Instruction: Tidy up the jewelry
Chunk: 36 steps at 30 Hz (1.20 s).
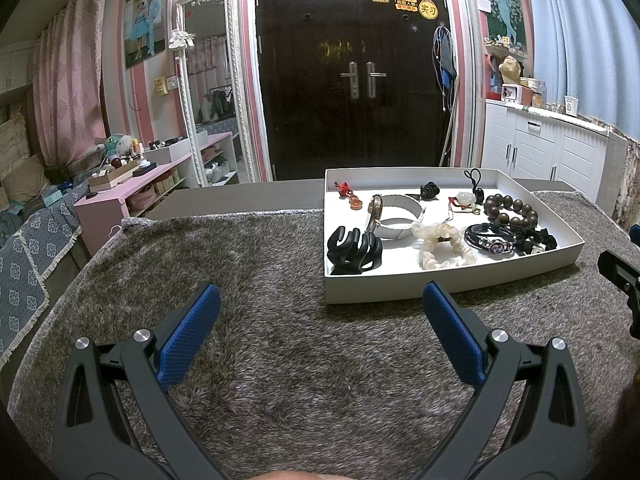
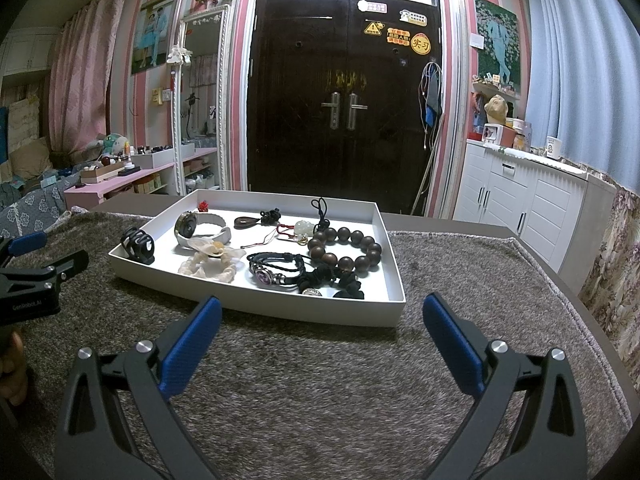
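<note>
From the left wrist, the left tool [image 1: 321,300] hangs low over the shaggy grey rug [image 1: 240,248] on the bench, its blue fingers [image 1: 188,336] spread wide with nothing between them. It points at bare rug, with the white tray [image 1: 448,280] ahead and to the right, its near wall just past the right fingertip. In the tray lie a black hair claw [image 1: 354,250], a white-strapped watch [image 1: 394,216], a cream scrunchie [image 1: 444,246], a dark braided bracelet [image 1: 490,240] and a brown bead bracelet [image 1: 510,210]; the small pieces at the back are hard to make out. A dark part of the right tool is cut off at the right edge. Open rug stretches left to its fringe.

From the right wrist, the right tool [image 2: 322,314] is likewise spread wide and empty, aimed at the tray's [image 2: 320,314] near wall, which sits between its fingertips. The bead bracelet [image 2: 346,250] and braided bracelet [image 2: 276,272] lie nearest. The left tool [image 2: 40,276] enters from the left, partly cropped. Bare rug lies right of the tray, up to the bench's edge [image 2: 560,280].
</note>
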Motion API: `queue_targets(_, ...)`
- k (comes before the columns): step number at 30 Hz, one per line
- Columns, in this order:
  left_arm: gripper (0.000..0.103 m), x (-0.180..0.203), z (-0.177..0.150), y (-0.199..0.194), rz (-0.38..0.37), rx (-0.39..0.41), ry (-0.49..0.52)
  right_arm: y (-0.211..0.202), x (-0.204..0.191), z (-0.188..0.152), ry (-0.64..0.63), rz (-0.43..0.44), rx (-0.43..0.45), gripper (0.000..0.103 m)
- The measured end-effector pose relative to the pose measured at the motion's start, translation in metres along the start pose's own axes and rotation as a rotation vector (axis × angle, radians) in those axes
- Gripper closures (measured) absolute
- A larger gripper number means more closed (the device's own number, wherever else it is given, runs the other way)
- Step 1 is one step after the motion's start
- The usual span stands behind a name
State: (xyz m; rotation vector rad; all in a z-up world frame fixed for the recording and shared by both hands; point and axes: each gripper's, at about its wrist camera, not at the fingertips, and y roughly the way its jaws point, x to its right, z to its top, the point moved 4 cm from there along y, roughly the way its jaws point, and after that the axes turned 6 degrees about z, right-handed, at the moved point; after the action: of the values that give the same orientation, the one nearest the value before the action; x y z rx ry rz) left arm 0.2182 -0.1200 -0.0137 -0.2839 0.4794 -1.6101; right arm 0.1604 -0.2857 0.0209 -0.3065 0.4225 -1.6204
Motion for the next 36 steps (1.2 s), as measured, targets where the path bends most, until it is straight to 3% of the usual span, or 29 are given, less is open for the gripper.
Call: queue_targets(36, 0.003, -0.0042, 0.0006, 0.0021, 0.000, -0.007, -0.014, 0.0009, -0.0005, 0.0000, -0.003, 0.001, 0.000, 0.003)
